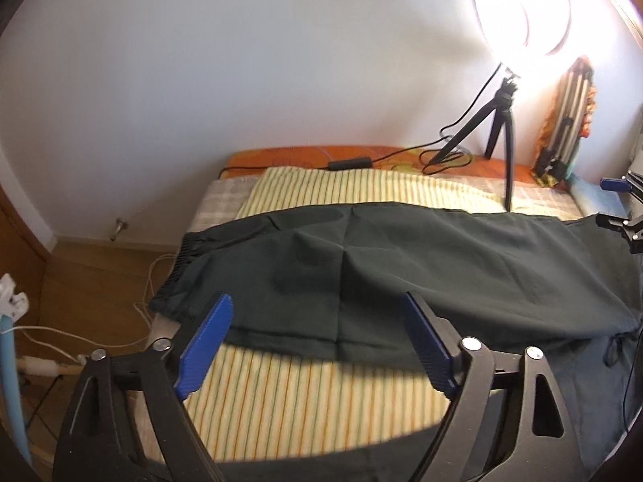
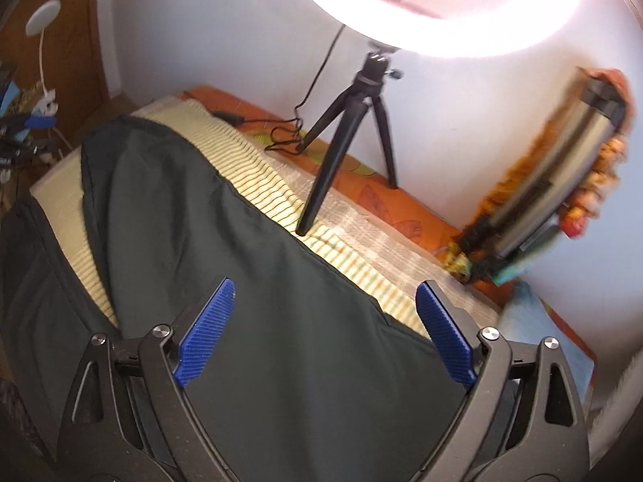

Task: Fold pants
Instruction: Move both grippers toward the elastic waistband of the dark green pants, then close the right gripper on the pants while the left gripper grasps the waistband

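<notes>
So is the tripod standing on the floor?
No, the tripod stands on the bed, its front leg planted on the striped sheet beside the pants.

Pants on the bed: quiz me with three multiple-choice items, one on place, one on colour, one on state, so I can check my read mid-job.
1. Where does the tripod stand?
A. on the bed, beyond the pants
B. on the floor
C. on top of the pants

2. What colour are the pads of the left hand-held gripper?
A. red
B. blue
C. white

3. How does the right hand-held gripper stand?
A. shut on a pant leg
B. shut on nothing
C. open over the pants, holding nothing

Answers:
1 A: its legs rest on the bed, past the far edge of the pants.
2 B: both ribbed pads are blue.
3 C: the jaws stand wide apart, with the dark cloth lying flat below them.
</notes>
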A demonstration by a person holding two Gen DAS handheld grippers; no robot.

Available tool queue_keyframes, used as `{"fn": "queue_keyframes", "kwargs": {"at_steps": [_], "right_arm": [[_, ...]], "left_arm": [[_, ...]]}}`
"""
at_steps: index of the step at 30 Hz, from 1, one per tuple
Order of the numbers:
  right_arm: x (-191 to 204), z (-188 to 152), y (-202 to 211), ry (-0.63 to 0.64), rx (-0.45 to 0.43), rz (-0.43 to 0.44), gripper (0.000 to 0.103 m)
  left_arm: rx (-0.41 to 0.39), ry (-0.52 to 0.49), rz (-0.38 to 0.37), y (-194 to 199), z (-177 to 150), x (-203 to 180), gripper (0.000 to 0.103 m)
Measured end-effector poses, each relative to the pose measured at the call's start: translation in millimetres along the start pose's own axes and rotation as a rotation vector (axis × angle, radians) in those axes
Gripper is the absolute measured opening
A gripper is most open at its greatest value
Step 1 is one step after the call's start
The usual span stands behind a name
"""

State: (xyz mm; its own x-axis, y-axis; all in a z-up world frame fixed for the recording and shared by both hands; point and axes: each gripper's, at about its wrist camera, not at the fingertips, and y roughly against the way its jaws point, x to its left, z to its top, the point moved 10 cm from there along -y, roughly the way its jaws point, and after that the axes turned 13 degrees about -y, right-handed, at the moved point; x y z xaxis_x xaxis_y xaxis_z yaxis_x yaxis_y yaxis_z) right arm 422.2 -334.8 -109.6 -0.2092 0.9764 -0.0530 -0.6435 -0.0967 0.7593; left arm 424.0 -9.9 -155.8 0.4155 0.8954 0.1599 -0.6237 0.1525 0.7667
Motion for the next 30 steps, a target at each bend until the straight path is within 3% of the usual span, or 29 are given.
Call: {"fn": "queue_keyframes", "kwargs": {"at_steps": [4,9,11,26,30], "right_arm": [[10.9,2.8,-48.9,0.049,0.074,0.047,0.079],[23.0,4.9,-86.4,0.082,0.111,0.098,0.076],[26.6,6.1,-93.8,0.077,0.12,0.124,0.076],[41.2,3.1,-138.0,0.095,0.184,0.184,0.075],[49.4,-1.4,-142.1,0.093,0.191,0.199,0.056]], "left_arm": [[0.035,-0.01,-0.011,-32.0,4.9,1.9,0.067],[0.071,0.006,-0.055,-62.6,1.5,3.1,0.056],[0.086,0.006,-0.065,-72.0,-1.3,3.8,0.047],[0.128,0.039,-0.103,-108.8,-14.4,9.5,0.046],[0.132,0.027,-0.106,-109.0,-14.1,9.2,0.046]]}}
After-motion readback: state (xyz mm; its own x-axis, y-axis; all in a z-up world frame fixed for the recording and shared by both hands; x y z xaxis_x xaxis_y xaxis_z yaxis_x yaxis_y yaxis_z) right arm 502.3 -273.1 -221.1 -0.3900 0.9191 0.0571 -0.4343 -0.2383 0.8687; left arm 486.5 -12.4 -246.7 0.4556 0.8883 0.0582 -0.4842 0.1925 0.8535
